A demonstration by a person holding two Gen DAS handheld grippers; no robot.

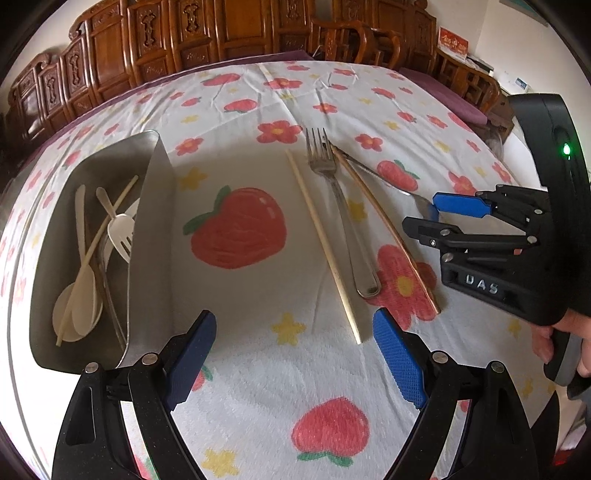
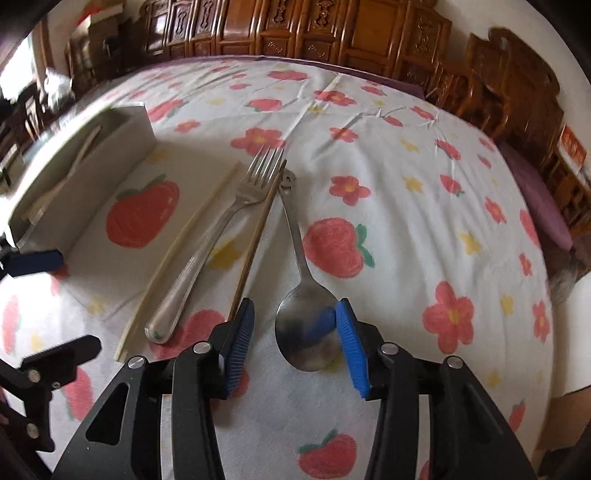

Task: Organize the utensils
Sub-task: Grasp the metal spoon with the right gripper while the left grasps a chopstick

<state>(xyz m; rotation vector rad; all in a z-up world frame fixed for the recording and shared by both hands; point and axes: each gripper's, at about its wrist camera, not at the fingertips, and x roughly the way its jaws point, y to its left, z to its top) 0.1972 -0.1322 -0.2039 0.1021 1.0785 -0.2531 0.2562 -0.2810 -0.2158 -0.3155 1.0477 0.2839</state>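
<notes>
A metal spoon (image 2: pixel 306 325) lies on the cloth with its bowl between the blue pads of my right gripper (image 2: pixel 295 332), which is open around it; the right pad touches the bowl's edge. The right gripper also shows in the left wrist view (image 1: pixel 424 214). Beside the spoon lie a brown chopstick (image 2: pixel 255 243), a metal fork (image 2: pixel 218 236) and a pale chopstick (image 2: pixel 177 247). My left gripper (image 1: pixel 295 347) is open and empty, above the cloth near the pale chopstick's near end (image 1: pixel 325 251). A metal tray (image 1: pixel 155 229) at the left holds several pale utensils (image 1: pixel 85 280).
A strawberry-and-flower cloth (image 1: pixel 258 387) covers the round table. Carved wooden cabinets (image 1: pixel 184 33) and chairs stand behind it. A purple cushion (image 2: pixel 539 192) lies at the table's right edge. The tray also shows blurred at the left of the right wrist view (image 2: pixel 122 140).
</notes>
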